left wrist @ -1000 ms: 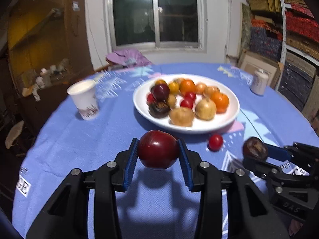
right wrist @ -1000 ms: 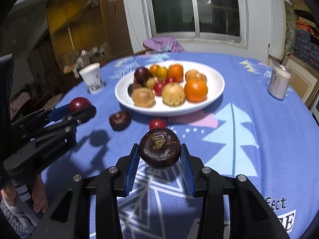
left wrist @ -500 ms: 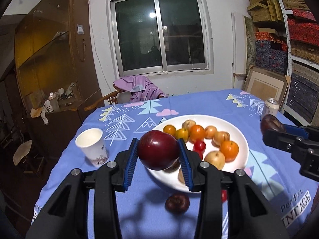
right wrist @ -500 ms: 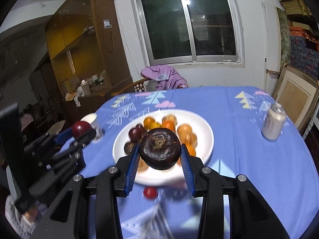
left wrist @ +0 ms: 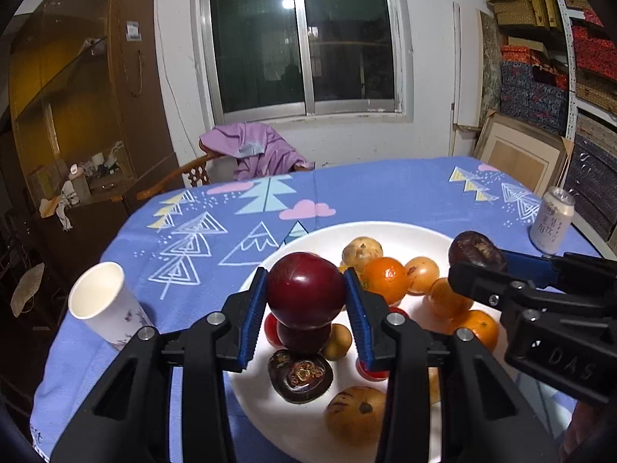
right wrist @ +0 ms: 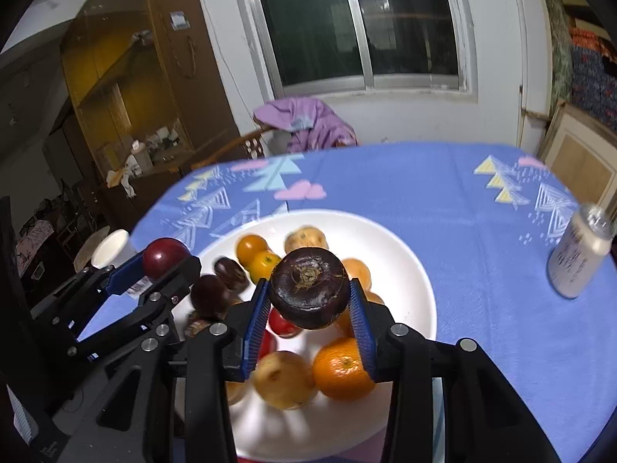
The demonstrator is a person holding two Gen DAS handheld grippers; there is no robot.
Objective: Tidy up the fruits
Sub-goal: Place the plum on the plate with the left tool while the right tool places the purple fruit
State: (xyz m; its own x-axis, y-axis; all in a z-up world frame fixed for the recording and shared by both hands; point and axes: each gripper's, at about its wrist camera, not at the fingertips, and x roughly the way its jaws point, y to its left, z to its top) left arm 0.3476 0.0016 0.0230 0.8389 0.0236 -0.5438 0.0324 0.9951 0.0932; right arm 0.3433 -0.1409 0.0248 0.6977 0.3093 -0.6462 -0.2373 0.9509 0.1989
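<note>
My left gripper (left wrist: 305,296) is shut on a dark red plum (left wrist: 304,288) and holds it above the near left part of a white plate (left wrist: 389,231). My right gripper (right wrist: 307,298) is shut on a dark brown mangosteen (right wrist: 307,292) and holds it above the same plate (right wrist: 401,254). The plate carries several oranges (left wrist: 385,279), tan round fruits (left wrist: 356,420), small red fruits and dark fruits (left wrist: 300,376). Each gripper shows in the other's view: the right one at the right (left wrist: 477,254), the left one at the left (right wrist: 166,258).
A white paper cup (left wrist: 101,306) stands left of the plate on the blue patterned tablecloth (left wrist: 385,189). A drink can (left wrist: 551,220) stands at the right; it also shows in the right wrist view (right wrist: 582,250). A chair with purple cloth (left wrist: 256,150) is behind the table.
Both grippers have moved forward, each still holding its fruit, and now hang over the plate. The loose fruits on the cloth in front of the plate have dropped out of view.
</note>
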